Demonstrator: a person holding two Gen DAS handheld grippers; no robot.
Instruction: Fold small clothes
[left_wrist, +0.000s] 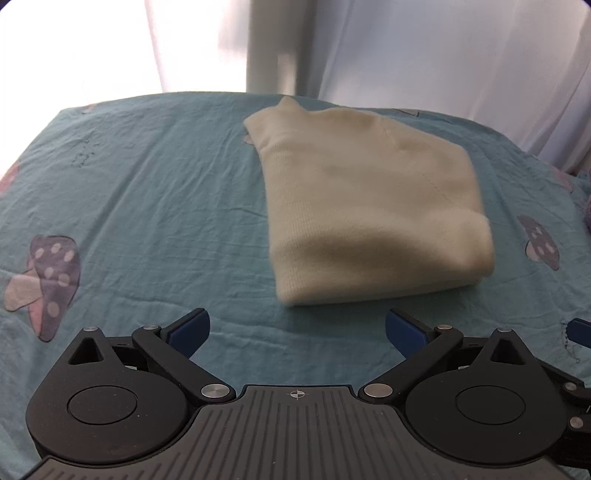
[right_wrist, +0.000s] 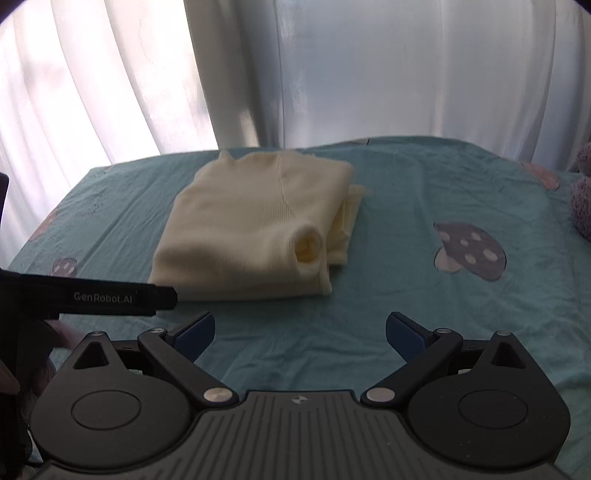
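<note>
A folded cream knit sweater (left_wrist: 369, 206) lies lengthwise ahead of both hand-held grippers, left (left_wrist: 297, 330) and right (right_wrist: 300, 332), jaws apart, empty, its rolled cuff (right_wrist: 308, 245) facing them, on a teal mushroom-print bedsheet (left_wrist: 147, 192).

A teal bedsheet (left_wrist: 147, 192) printed with purple mushrooms (right_wrist: 471, 251) — creased throughout; white curtains (right_wrist: 92, 81) hang behind; a purplish plush object (right_wrist: 583, 199) at the edge.

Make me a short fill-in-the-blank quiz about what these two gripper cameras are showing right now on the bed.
1. The cream sweater lies ____ on the sheet.
2. The teal sheet is printed with ____.
3. The left gripper and the right gripper are both ____, holding nothing.
4. Behind the bed hang white ____.

Missing words: folded; mushrooms; open; curtains
</note>
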